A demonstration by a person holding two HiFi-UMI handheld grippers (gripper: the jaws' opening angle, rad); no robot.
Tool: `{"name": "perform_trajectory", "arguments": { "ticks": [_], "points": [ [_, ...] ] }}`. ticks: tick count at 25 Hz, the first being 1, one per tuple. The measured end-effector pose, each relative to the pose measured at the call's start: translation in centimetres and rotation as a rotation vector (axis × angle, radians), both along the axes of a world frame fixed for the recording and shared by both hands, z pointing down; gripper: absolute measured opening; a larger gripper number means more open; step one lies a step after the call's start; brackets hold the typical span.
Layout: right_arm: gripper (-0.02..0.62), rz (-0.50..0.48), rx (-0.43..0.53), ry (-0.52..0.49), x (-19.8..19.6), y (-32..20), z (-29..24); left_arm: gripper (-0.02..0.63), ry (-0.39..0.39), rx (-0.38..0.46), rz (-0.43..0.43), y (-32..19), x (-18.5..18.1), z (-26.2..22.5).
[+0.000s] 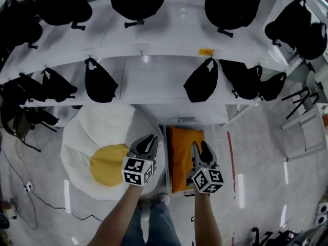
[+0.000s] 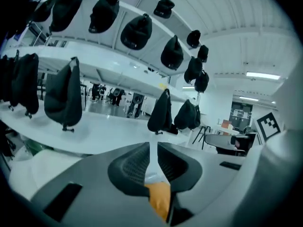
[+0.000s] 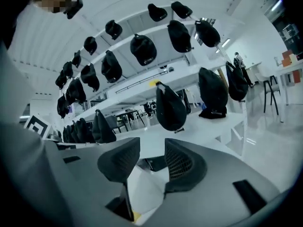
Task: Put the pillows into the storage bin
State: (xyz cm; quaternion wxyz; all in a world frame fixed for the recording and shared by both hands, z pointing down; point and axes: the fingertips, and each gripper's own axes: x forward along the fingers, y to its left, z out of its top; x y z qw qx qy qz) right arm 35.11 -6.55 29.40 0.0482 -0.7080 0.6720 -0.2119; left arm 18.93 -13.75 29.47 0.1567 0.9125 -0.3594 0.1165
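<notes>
A big round white pillow with a yellow centre, like a fried egg, lies on the floor at the left in the head view. Right of it an orange pillow lies inside a narrow pale-walled frame that looks like the storage bin. Both grippers are held up high over these, touching nothing. My left gripper has its jaws nearly together, a thin slit between them, empty. My right gripper stands open and empty. Orange fabric and white fabric show far below the jaws.
White shelves run across ahead, with several black bags hanging from them. Cables trail on the floor at the left. A red line marks the floor at the right. The person's legs are below.
</notes>
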Motion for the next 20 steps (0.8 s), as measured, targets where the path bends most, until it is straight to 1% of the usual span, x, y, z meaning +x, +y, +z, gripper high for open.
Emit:
{"name": "perform_trajectory", "arguments": {
  "ticks": [4,7,9,14,15,18,20],
  "points": [
    [0.12,0.019,0.082,0.006,-3.3,1.0,-8.5,0.04,0.023,0.084,0.012,1.2,-3.9,-8.6],
    [0.098,0.011,0.141,0.028,-5.7,1.1,-13.4,0.026,0.047,0.121,0.001,1.7,-6.9,-12.9],
    [0.089,-0.001,0.16,0.058,-7.3,1.4,-15.7,0.023,0.069,0.137,-0.007,2.1,-8.6,-15.0],
    [0.063,-0.034,0.166,0.092,-10.5,1.8,-17.8,0.021,0.122,0.187,-0.009,2.8,-11.6,-18.9],
    [0.049,-0.042,0.168,0.098,-11.2,1.8,-18.0,0.021,0.128,0.195,-0.013,2.8,-12.1,-19.3],
    [0.0,-0.061,0.166,0.135,-12.7,1.9,-17.9,0.02,0.117,0.208,-0.017,2.9,-13.4,-19.5],
    [0.0,-0.074,0.169,0.152,-13.3,1.7,-17.9,0.02,0.116,0.213,-0.018,2.8,-14.0,-19.5]
  ]
}}
